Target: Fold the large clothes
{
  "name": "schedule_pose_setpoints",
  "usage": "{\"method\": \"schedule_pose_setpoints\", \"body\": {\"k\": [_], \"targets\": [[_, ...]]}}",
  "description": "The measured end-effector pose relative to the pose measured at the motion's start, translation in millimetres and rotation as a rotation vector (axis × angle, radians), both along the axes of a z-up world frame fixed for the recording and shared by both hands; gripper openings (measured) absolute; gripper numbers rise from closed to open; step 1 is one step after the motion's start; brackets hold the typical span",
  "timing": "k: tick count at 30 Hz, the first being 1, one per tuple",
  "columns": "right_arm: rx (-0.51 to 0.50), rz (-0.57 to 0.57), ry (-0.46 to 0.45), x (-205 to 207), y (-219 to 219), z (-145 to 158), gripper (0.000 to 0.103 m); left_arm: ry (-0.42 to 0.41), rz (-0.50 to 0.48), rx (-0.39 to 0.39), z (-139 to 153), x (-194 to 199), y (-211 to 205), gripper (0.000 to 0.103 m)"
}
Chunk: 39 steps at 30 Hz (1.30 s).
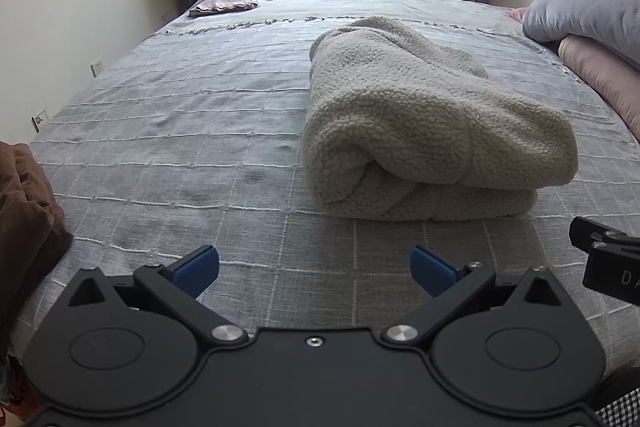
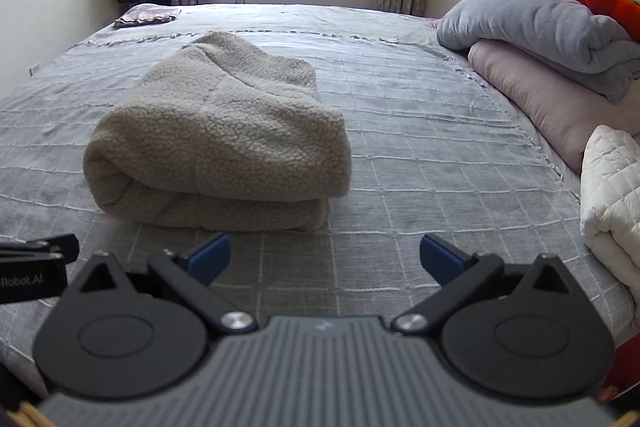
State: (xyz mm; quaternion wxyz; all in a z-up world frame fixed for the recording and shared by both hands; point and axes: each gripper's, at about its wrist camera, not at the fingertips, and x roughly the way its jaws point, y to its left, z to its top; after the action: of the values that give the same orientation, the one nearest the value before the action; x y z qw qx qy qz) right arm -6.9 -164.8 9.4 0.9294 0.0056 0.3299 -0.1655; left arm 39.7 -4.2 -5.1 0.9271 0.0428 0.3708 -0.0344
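Observation:
A beige fleece garment lies folded into a thick bundle on the grey checked bedspread; it also shows in the right wrist view. My left gripper is open and empty, hovering above the bedspread just short of the bundle's near edge. My right gripper is open and empty too, to the near right of the bundle. Each gripper's body shows at the edge of the other's view.
A brown garment lies at the bed's near left edge. Grey and pink pillows and a white quilt are piled on the right. A small folded cloth sits at the far left corner. A wall and a window are beyond.

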Motion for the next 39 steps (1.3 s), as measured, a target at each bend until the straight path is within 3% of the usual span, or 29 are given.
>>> {"method": "schedule_pose_setpoints", "body": {"k": [39], "targets": [[0.000, 0.001, -0.004, 1.4, 0.1, 1.5, 0.103, 0.002, -0.003, -0.003, 1.9, 2.1, 0.0, 0.103]]}}
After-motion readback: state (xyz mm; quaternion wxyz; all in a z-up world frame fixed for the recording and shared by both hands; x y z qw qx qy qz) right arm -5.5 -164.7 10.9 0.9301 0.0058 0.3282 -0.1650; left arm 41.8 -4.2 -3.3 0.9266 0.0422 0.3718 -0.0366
